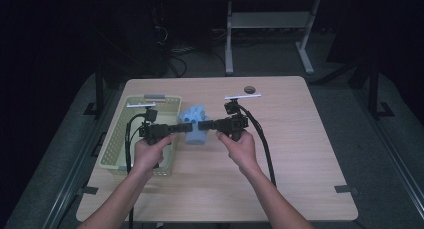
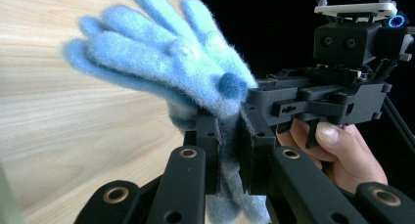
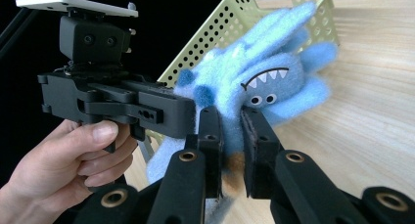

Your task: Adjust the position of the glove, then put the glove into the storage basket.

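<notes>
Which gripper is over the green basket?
The left gripper, whose body hangs over the green basket; the right gripper is over bare table. Both clamp the blue glove.

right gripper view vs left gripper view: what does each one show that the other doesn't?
Right gripper view alone: the yellow-green perforated basket behind the glove, and the monster face with teeth and eyes on the blue fuzzy glove.

Left gripper view alone: the glove's plain side, its fingers spread over bare table.

Both: each tool is shut on the glove's cuff end, the left tool and the right tool, with the opposite tool and the hand holding it behind, and wooden tabletop.
</notes>
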Available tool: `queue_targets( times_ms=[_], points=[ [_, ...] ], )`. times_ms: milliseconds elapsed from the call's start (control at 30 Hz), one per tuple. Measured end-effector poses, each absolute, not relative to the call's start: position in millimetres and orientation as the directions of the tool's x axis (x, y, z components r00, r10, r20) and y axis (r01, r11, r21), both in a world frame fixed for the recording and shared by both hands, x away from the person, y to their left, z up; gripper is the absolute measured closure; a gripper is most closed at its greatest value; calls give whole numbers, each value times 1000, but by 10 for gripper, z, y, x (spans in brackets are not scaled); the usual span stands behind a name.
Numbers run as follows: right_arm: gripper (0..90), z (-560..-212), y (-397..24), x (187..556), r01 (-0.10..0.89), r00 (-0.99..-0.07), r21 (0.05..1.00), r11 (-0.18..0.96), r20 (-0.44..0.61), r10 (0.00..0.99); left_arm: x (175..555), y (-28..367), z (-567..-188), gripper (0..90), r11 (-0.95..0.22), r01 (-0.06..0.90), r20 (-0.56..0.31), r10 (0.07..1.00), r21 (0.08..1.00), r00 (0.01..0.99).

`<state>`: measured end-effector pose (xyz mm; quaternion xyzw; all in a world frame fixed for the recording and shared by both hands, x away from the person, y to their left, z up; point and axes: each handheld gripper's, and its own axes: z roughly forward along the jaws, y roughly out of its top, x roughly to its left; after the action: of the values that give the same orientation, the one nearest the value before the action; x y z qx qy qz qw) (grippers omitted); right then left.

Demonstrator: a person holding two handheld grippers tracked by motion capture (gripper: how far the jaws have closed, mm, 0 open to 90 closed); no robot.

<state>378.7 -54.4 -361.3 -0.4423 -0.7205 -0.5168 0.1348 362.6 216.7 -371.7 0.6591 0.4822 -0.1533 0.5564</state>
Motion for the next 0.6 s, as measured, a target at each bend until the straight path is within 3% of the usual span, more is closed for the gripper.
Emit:
queue_targets(
  times_ms=[600],
  points=[
    [799,-3614,-293,3833,779,-582,618,103,652,486,3621,2403,-3737,810,99,807,-744,464,583,481]
  ],
)
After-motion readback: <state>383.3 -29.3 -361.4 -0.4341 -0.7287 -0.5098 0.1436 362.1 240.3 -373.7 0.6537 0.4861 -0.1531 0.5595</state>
